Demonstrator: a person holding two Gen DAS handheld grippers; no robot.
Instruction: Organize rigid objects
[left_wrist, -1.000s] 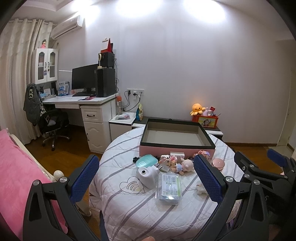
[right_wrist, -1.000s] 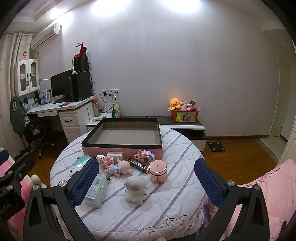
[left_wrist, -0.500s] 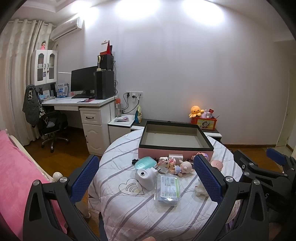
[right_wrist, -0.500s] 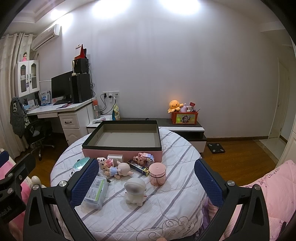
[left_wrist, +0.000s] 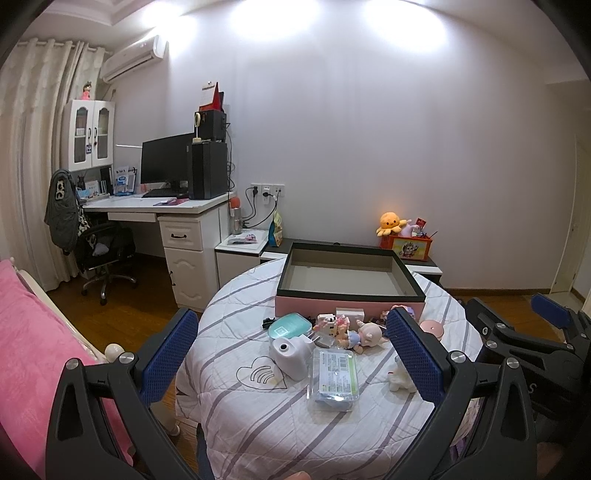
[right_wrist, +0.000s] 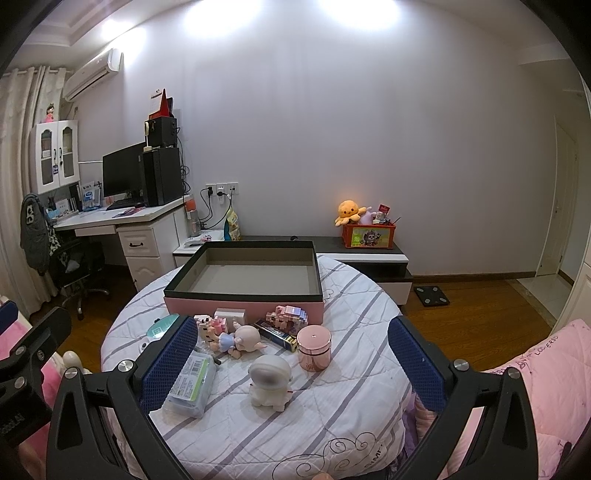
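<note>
bedroom with desk (left_wrist: 155, 206), round quilted table (right_wrist: 258, 417), possibly empty box (right_wrist: 243, 295), both grippers' fingers apart

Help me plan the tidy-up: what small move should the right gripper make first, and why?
Probably lower the open right gripper onto the white astronaut figure. It stands nearest, roughly between the fingers, apart from the other toys, and the box behind is empty. Both grippers hold nothing.
</note>
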